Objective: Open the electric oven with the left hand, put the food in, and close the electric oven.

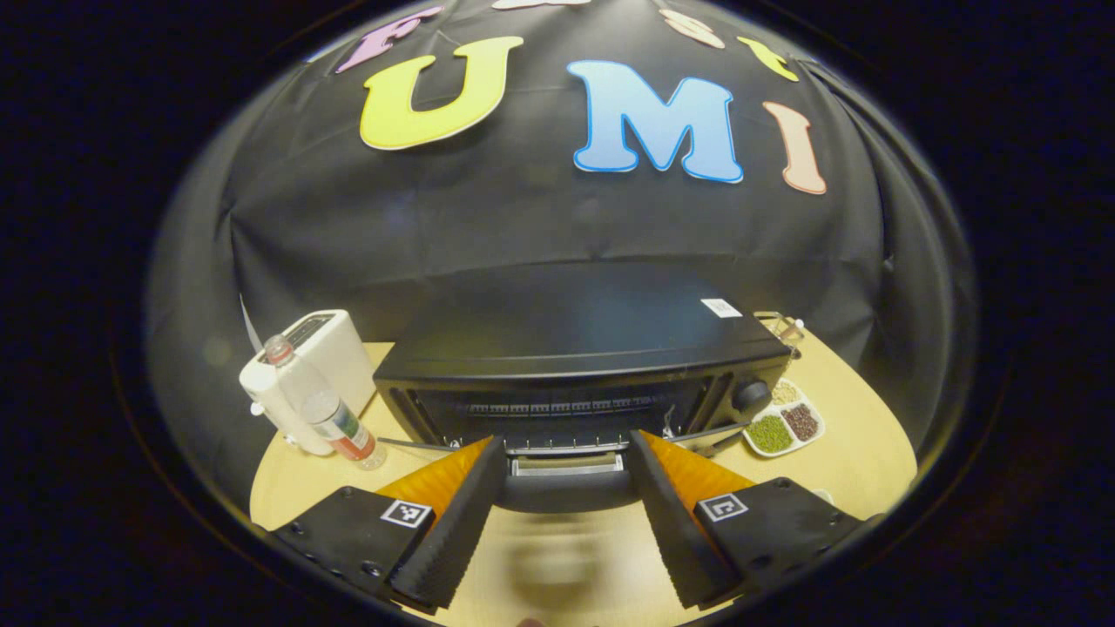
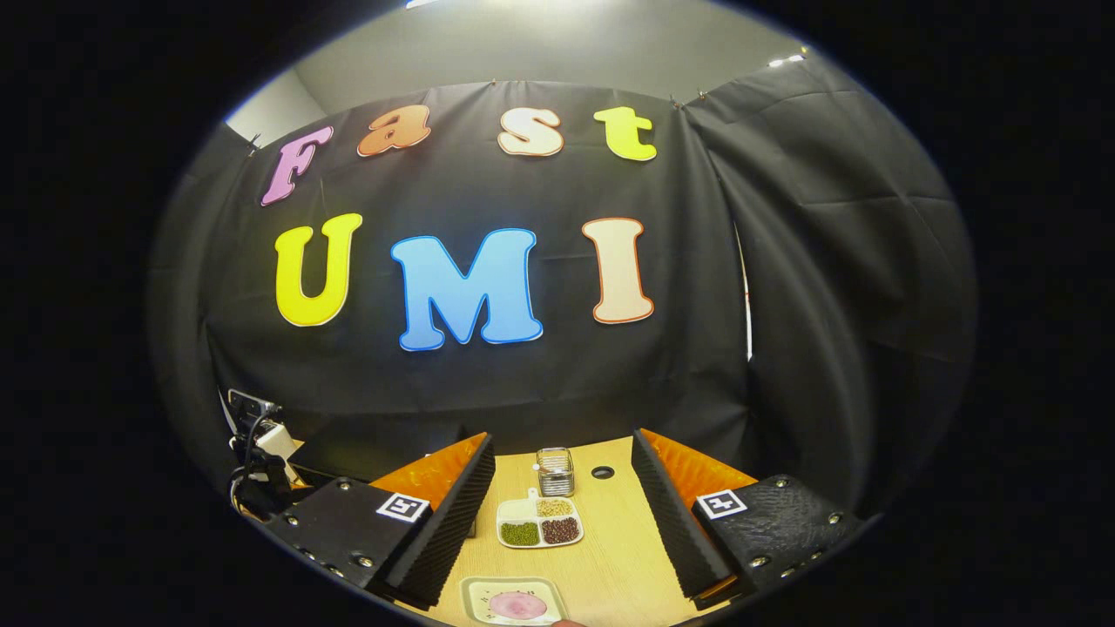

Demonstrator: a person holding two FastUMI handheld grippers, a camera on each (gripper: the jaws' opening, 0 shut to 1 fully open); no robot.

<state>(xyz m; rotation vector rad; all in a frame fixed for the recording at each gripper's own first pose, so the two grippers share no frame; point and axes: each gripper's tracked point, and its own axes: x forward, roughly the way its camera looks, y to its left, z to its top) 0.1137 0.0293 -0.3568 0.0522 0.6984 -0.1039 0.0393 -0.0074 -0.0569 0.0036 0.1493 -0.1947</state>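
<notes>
The black electric oven (image 1: 575,340) stands mid-table in the left gripper view. Its door (image 1: 566,495) is swung down toward me, baring the wire rack (image 1: 566,446) and the dark inside. My left gripper (image 1: 566,440) is open, with its fingers on either side of the lowered door's handle (image 1: 566,466) and not pressing on it. In the right gripper view a small plate with a pink piece of food (image 2: 516,603) lies at the bottom edge. My right gripper (image 2: 562,438) hangs open above the table, holding nothing, with the plate just below and between its fingers.
A white toaster (image 1: 327,344) and a clear bottle (image 1: 327,414) stand left of the oven. A divided dish of beans (image 1: 784,422) (image 2: 540,522) and a metal holder (image 2: 555,470) sit to its right. A cabled device (image 2: 257,440) shows at the left edge.
</notes>
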